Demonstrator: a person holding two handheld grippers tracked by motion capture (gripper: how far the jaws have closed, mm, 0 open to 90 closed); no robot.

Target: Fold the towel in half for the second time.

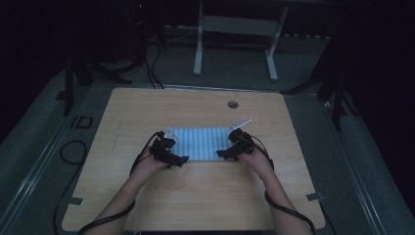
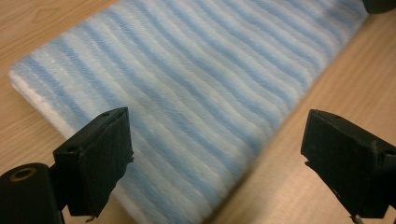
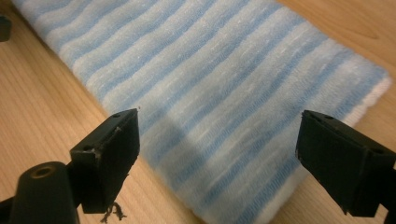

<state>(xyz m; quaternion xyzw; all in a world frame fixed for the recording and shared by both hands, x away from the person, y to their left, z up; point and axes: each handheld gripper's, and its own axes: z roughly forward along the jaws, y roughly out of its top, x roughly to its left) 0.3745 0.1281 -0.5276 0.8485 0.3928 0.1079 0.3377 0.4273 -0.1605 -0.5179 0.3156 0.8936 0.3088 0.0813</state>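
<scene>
A folded blue-and-white striped towel lies flat in the middle of the wooden table. My left gripper hovers at the towel's near left corner, and my right gripper at its near right corner. In the left gripper view the towel spreads out beyond the wide-apart black jaws of the left gripper, which hold nothing. In the right gripper view the towel lies under the right gripper, whose jaws also stand wide apart and empty.
A round cable hole sits in the table's far side. Cables trail from both grippers along the person's forearms to the near edge. Beyond the table stand a white frame and dark stands on the floor.
</scene>
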